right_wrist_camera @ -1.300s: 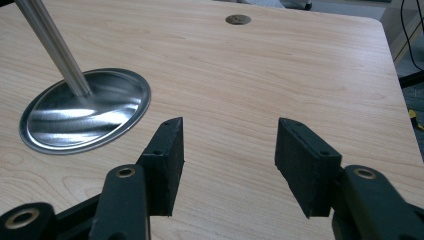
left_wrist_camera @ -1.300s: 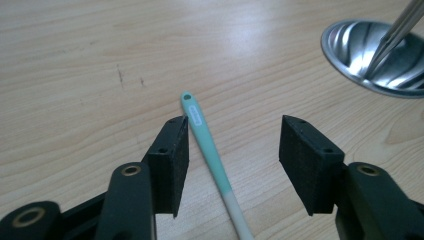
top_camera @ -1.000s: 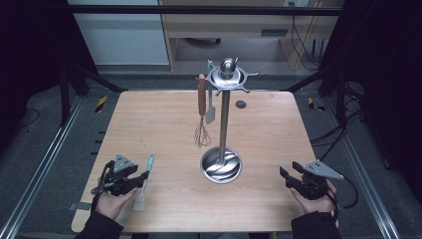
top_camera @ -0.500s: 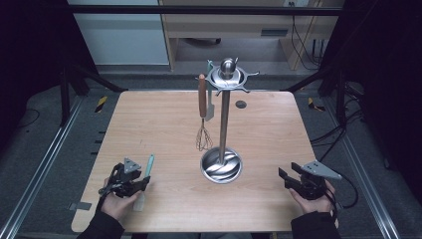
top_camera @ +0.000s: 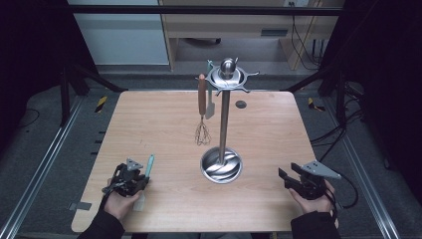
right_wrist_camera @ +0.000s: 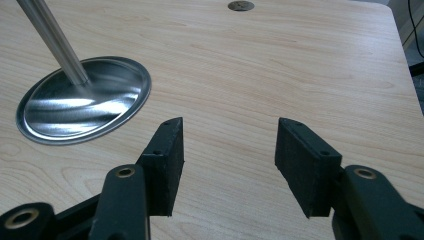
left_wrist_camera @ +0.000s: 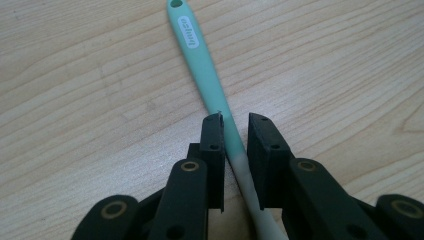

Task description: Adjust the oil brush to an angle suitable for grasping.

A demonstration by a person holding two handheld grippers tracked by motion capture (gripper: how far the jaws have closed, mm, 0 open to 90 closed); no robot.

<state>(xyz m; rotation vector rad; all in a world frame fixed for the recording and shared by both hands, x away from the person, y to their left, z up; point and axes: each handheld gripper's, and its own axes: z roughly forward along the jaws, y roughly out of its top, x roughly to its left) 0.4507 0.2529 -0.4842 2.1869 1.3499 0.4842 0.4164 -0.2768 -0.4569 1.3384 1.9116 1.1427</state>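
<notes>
Our left gripper (left_wrist_camera: 234, 131), jaws just closing, straddles the spatula (left_wrist_camera: 207, 80); the stand (top_camera: 222, 164) sits right, bare table (top_camera: 149, 124) ahead.

Lab recording rig, wooden table (top_camera: 149, 124) inside black metal frame (top_camera: 199, 10), loose cables (top_camera: 303, 40), dark surroundings

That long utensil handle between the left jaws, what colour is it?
The handle is mint green, fading to off-white nearer the camera; the left gripper view shows it best.
</notes>
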